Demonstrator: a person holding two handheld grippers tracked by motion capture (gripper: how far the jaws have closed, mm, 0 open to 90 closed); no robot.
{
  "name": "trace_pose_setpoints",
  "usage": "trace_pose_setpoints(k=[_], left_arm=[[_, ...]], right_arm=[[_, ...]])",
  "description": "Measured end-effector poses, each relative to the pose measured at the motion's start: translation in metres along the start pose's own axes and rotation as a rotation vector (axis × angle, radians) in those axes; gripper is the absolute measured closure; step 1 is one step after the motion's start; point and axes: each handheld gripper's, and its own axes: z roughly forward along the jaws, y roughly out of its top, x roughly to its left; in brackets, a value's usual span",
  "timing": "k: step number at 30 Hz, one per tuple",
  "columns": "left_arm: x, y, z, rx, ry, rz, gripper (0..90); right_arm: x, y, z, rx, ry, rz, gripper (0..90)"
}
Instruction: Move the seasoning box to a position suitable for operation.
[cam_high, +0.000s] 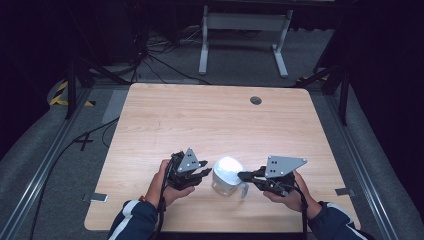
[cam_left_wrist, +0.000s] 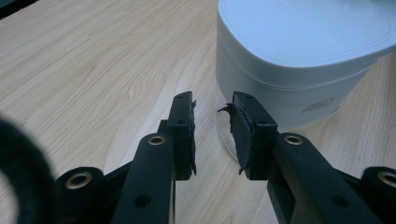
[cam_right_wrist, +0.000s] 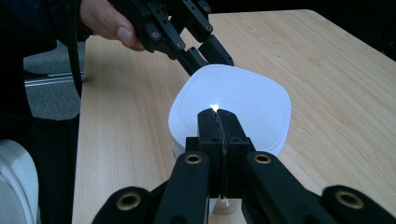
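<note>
Pitcher (cam_high: 227, 176), a clear-walled jug with a white rounded-square lid (cam_right_wrist: 233, 102) and a handle (cam_high: 243, 189) on its right side, stands near the front edge of the worktop (cam_high: 210, 120), about midway along it. It looks like light, stiff plastic; the smooth wall and glossy lid are probably slippery, so the handle or the lid's overhanging rim seems the safest place to grip. No liquid can be made out inside. The left hand-held gripper (cam_left_wrist: 212, 128) sits just beside the pitcher's left wall, jaws partly spread with nothing between their worn pads (cam_left_wrist: 240, 133). The right hand-held gripper (cam_right_wrist: 217, 116) is pressed together, empty, its tips over the lid's near edge. Pale wood grain covers the worktop.
</note>
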Motion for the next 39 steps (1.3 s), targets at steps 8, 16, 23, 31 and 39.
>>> trace_pose_setpoints(k=[8,16,23,31,39], left_arm=[[-0.0011,0.0015,0.0027,0.008,-0.002,0.01,69.8],[-0.0011,0.0013,0.0033,0.012,0.003,0.01,69.0],[-0.0008,0.001,0.0032,0.009,0.0,0.008,68.9],[-0.0005,0.0007,0.0037,0.012,0.001,0.008,68.9],[-0.0003,0.0006,0.0038,0.012,0.004,0.008,67.6]], right_arm=[[0.0015,0.0011,0.0026,-0.005,0.012,-0.002,90.0],[0.0,0.0003,0.0006,0.001,-0.009,0.006,90.0],[-0.0021,-0.0001,-0.0013,0.008,-0.03,0.008,90.0],[-0.0022,0.0008,0.0002,0.008,-0.031,0.015,90.0],[0.0003,0.0028,0.0021,0.015,-0.036,-0.001,90.0]])
